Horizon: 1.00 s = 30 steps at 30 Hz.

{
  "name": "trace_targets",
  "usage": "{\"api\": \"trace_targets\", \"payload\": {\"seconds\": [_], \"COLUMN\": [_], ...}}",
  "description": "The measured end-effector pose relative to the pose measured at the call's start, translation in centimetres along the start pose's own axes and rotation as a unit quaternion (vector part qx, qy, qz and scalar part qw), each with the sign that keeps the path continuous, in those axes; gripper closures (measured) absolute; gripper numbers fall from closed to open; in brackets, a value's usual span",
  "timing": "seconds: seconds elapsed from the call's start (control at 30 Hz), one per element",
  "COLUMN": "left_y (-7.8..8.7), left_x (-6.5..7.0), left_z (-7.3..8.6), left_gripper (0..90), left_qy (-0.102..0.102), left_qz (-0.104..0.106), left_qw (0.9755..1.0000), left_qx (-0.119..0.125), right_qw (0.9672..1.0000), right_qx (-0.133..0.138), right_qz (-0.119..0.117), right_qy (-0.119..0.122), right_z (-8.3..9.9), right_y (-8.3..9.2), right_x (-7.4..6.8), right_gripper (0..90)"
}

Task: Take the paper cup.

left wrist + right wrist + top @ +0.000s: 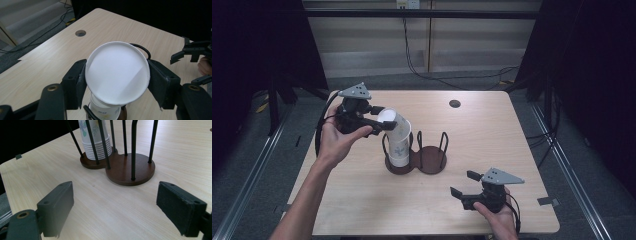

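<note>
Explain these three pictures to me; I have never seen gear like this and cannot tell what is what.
A person sits at a wooden table with a hand-held two-jaw gripper in each hand. One picture looks down from above; the other two come from cameras riding on the grippers, looking along their black jaws. On the table stands a dark two-ring cup holder with wire posts, one ring filled with stacked paper cups. The left gripper is shut on the top cup, tilted above the stack. The right gripper waits open near the table's front edge, with nothing between its jaws.
</note>
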<state>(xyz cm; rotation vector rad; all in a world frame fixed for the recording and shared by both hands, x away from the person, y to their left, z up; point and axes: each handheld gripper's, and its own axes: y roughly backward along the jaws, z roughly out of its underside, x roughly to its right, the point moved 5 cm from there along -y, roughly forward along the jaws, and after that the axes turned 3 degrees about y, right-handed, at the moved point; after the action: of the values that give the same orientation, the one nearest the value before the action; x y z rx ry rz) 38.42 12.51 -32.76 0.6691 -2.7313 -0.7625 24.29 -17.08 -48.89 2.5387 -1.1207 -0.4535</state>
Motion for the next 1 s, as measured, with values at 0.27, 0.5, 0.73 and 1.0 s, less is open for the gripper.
{"api": "trace_targets", "payload": {"seconds": [0.27,0.5,0.73,1.0], "left_y": [0.4,0.5,0.8,0.8], "left_x": [1.1,1.7,2.8,4.3], "left_z": [0.5,1.0,1.3,2.2], "left_gripper": [36.6,36.8,36.9,36.9], "left_qy": [0.0,-0.005,-0.016,-0.024], "left_qz": [0.021,0.034,0.051,0.069], "left_qw": [0.9997,0.9993,0.9985,0.9972], "left_qx": [0.013,0.015,0.016,0.016], "right_qw": [0.9996,0.9991,0.9985,0.997], "right_qx": [-0.014,-0.011,-0.015,0.006], "right_qz": [-0.004,-0.03,-0.04,-0.061], "right_qy": [0.026,0.03,0.034,0.048], "right_z": [0.1,-0.1,-0.7,-3.3], "right_y": [-0.5,-1.0,-0.8,-1.4], "right_x": [-0.7,-1.5,-1.8,-2.6], "right_gripper": [13.7,14.3,17.6,20.2]}}
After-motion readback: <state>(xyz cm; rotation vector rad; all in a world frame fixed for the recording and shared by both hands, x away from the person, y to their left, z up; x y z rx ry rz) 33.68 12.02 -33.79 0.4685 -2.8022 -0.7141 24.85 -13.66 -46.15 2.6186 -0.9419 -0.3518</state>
